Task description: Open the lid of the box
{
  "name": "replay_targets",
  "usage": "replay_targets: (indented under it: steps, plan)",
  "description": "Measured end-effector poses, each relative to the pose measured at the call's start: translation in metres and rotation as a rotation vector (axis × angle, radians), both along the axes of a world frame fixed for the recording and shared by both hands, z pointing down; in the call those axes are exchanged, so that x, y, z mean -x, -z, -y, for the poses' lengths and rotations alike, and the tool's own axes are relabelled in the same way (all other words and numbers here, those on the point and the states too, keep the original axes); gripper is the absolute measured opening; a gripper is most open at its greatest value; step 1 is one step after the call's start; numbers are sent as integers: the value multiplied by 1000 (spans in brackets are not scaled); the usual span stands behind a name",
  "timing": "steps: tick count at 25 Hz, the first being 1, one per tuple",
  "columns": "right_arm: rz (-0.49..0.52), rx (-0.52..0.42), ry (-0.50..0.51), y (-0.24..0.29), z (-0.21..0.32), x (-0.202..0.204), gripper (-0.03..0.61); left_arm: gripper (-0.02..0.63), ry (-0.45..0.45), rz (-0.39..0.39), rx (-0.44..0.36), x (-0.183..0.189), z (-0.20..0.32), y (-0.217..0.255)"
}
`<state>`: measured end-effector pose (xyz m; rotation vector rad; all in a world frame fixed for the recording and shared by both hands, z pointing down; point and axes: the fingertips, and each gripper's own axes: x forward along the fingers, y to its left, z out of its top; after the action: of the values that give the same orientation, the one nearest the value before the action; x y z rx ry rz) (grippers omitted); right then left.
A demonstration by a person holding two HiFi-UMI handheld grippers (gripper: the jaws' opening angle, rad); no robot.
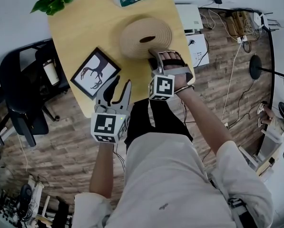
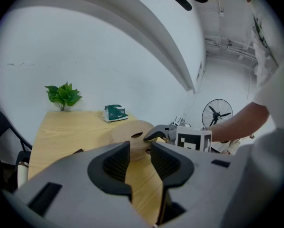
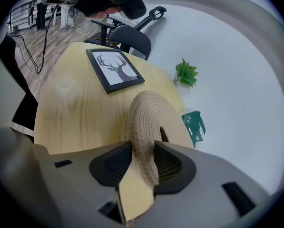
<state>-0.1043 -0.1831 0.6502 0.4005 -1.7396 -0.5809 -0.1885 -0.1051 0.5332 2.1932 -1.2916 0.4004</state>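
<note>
— What has the right gripper (image 3: 142,149) got?
— It pinches the near rim of the woven lid (image 3: 149,113), which still covers the box (image 1: 132,50); the contents are hidden.
— And the left gripper (image 2: 140,152)?
— Spread and empty, nearer the person than the box, at the table (image 1: 94,27) edge. A picture frame (image 1: 95,72) lies left of the box, with a wood floor (image 1: 51,146) below.

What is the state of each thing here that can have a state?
Woven lid: down, closed.
Right tool: shut on the lid's rim.
Left tool: open, empty.
Picture frame: lying flat, face up.
</note>
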Motion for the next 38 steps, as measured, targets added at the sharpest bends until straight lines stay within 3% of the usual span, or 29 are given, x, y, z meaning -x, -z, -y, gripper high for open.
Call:
replay_targets:
  steps: [13,38]
  plan:
    - [10,-1,5,15,0,1,117,115,-2,16,-29,0,-3,17]
    - [40,-106,20,75,12,0,69,117,-6,46,-115,-7,-9,65]
